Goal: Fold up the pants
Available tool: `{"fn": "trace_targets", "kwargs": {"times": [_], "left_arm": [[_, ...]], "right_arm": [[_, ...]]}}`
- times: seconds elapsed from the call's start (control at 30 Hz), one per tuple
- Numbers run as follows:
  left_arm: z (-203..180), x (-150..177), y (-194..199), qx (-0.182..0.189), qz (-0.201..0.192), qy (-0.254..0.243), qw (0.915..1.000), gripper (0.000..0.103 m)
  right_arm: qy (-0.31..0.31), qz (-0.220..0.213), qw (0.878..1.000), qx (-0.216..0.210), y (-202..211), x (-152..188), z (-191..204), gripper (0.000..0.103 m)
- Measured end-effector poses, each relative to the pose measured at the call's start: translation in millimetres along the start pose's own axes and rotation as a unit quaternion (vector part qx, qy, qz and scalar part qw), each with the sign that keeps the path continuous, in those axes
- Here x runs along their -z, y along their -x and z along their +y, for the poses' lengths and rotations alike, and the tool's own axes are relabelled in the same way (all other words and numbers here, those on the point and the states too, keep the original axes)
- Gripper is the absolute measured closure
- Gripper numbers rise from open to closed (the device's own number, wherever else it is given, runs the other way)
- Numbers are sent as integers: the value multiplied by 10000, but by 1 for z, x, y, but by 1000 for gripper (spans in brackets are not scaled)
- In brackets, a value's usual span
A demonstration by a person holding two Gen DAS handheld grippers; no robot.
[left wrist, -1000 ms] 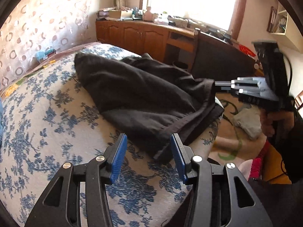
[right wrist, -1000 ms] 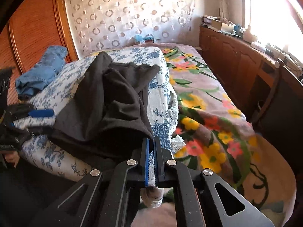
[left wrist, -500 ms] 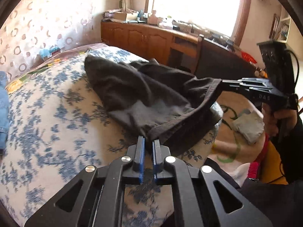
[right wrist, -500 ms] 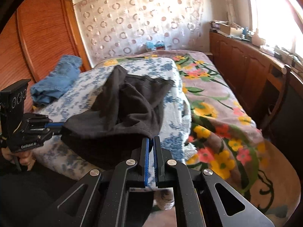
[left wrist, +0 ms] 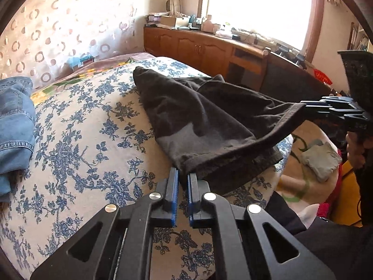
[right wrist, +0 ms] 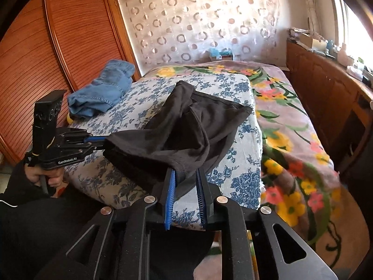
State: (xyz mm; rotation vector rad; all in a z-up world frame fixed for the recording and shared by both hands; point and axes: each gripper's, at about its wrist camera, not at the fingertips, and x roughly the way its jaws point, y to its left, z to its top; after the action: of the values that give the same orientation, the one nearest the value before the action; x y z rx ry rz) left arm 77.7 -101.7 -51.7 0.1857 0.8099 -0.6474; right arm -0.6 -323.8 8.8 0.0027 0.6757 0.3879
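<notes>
Black pants [left wrist: 209, 121] stretched above the bed [left wrist: 88, 140], far end draped on the floral sheet. Left claw [left wrist: 183, 175] clamped on one waistband corner, pads nearly together. Right claw [right wrist: 185, 175] parted somewhat, with the other corner lying between its pads; cannot tell whether gripped. Jeans [right wrist: 102, 91] heaped near the wardrobe [right wrist: 46, 53].

Black pants [left wrist: 209, 121] lie crumpled on the blue-flowered bed, near edge lifted and stretched taut.
</notes>
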Motion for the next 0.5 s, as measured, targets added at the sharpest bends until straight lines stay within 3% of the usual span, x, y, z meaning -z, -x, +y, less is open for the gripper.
{"fn": "trace_targets", "kwargs": {"times": [0.33, 0.43, 0.5], "left_arm": [[0, 0, -1, 100, 3, 66, 9999, 93], [2, 0, 3, 69, -43, 76, 9999, 85], [4, 0, 7, -9, -135, 94, 9999, 70]], "right_arm": [[-26, -113, 9995, 307, 3, -11, 6, 78], [-55, -131, 9990, 423, -8, -17, 7, 78], [5, -139, 9988, 469, -15, -20, 10, 78]]}}
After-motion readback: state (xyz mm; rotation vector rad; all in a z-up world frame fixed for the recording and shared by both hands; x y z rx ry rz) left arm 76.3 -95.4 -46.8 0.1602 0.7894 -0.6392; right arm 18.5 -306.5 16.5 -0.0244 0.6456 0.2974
